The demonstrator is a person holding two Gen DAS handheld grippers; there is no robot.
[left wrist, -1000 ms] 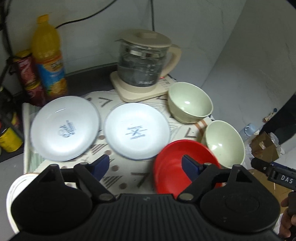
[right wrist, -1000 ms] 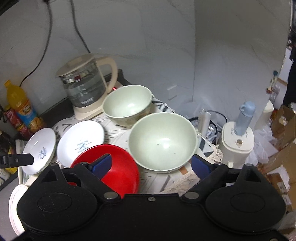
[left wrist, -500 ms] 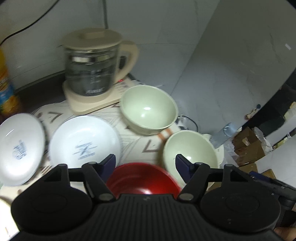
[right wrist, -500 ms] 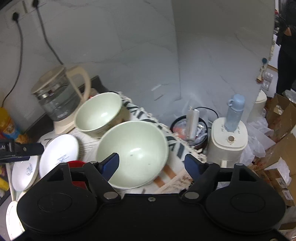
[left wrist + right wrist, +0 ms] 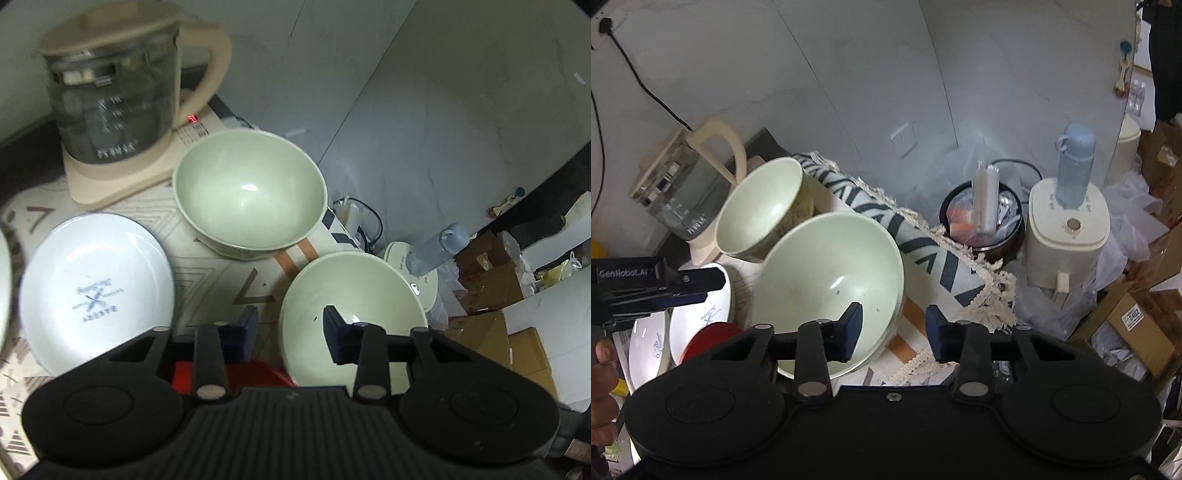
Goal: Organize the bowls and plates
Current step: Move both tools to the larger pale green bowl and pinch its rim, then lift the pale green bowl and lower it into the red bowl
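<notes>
Closing both grippers, left gripper point(image 5: 288, 326) and right gripper point(image 5: 893, 326), over opposite rims of the near green bowl point(image 5: 351, 295) at the table's corner, not yet pinching; next, clamping, lifting, nesting into the far green bowl point(image 5: 249, 192).

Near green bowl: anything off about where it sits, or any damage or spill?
The near green bowl sits close to the tasselled edge of the patterned cloth, with clutter on the floor beyond. A few dark specks mark its inside. No cracks or spills show; the far green bowl looks clean.
</notes>
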